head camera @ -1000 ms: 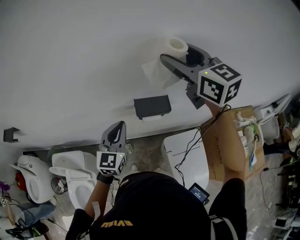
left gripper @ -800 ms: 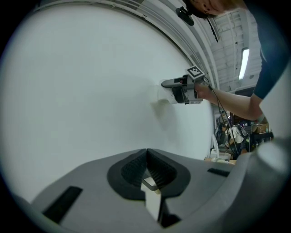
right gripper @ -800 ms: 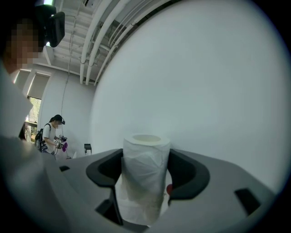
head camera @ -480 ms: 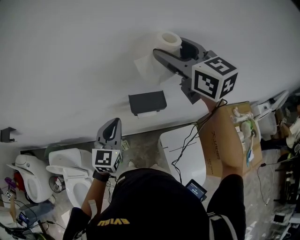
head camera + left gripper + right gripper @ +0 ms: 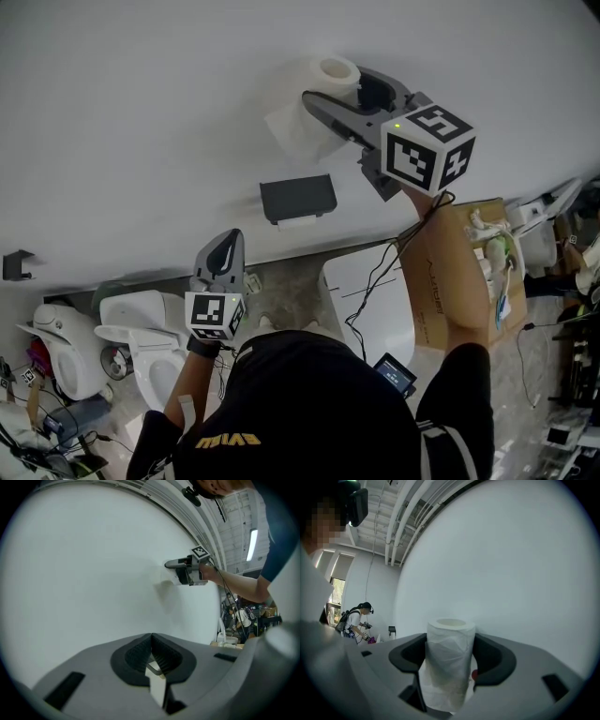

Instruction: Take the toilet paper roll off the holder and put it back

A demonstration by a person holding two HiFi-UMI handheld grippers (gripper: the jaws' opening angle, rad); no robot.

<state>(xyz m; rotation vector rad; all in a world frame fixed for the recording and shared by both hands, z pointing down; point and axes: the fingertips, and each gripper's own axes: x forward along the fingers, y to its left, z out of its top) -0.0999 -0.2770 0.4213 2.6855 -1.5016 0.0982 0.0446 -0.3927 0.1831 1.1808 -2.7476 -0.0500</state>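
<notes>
**While the roll is off its holder: right fingers pinching, left fingers idle**

Though the head view gives us only the right gripper (image 5: 333, 87) raised near the wall (image 5: 141, 112), its own view settles the grip. There we read the fingers pinching the toilet paper roll (image 5: 449, 648) by its sides, core end up, with loose paper hanging. Only the head view shows us the dark holder (image 5: 298, 199), below the roll and apart from it. The left gripper (image 5: 231, 251) hangs lower. In its own view, we note fingers pressed together on nothing.
</notes>
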